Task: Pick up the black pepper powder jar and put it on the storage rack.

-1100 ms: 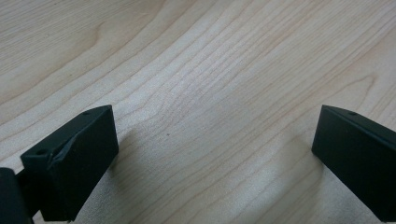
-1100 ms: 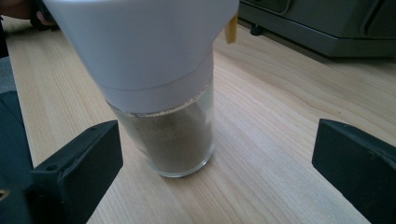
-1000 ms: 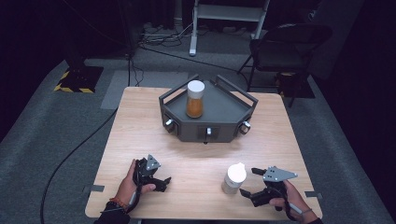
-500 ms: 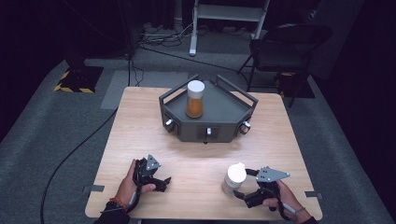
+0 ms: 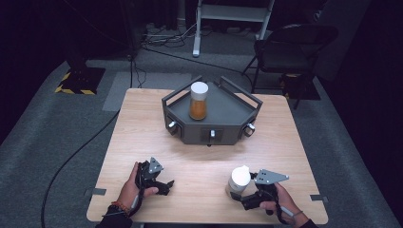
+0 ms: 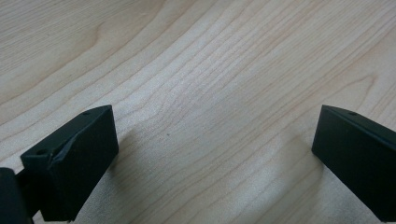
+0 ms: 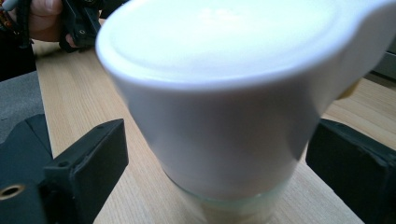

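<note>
Your right tool (image 5: 237, 195) sits at the near right of the table (image 5: 285, 156), its jaws spread wide on either side of a white-capped jar (image 5: 238, 182). In the right gripper view the jar (image 7: 219, 102) stands upright between the two jaws with a gap on each side, so nothing is pinched. Your left tool (image 5: 164, 185) rests at the near left, held in your left hand (image 5: 130, 190); the left gripper view shows its jaws spread apart over bare wood (image 6: 201, 93). Farther back, a dark grey tray (image 5: 223, 116) stands at the middle of the table, and on it a second jar (image 5: 198, 100) with amber contents and a white cap stands upright.
</note>
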The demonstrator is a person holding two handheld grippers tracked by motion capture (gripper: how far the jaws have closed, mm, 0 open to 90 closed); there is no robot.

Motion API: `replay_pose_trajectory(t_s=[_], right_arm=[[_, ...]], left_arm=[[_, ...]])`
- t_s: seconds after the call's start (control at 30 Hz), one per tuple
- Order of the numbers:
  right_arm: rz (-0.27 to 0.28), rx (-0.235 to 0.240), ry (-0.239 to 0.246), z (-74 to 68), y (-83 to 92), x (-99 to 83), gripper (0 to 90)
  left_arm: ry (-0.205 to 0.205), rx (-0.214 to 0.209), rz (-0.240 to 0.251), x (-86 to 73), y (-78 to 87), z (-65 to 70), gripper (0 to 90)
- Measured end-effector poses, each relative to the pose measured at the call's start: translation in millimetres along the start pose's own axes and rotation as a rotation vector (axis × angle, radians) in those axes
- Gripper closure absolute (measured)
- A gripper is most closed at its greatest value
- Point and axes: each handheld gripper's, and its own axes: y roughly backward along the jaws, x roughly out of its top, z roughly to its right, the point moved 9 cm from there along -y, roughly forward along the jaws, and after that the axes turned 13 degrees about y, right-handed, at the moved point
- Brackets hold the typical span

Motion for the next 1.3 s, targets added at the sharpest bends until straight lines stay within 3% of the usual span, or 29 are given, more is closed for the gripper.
replay_pose_trajectory(t_s=[0.3,0.37,0.8,1.3], right_arm=[[0.043,-0.026,-0.054,-3.1,-3.1,2.5,18.6],[0.045,-0.046,-0.056,-4.4,-4.1,2.9,24.8],[0.044,-0.078,-0.033,-7.2,-4.0,4.6,27.3],[0.086,-0.168,-0.051,1.1,8.4,16.6,28.3]], left_arm=[[-0.001,0.0,0.0,0.0,0.0,-0.1,0.4],[0.0,0.0,0.0,0.0,0.0,0.0,0.4],[-0.002,-0.001,0.001,0.0,-0.1,-0.2,0.4],[-0.002,-0.001,0.001,0.0,-0.1,-0.1,0.4]])
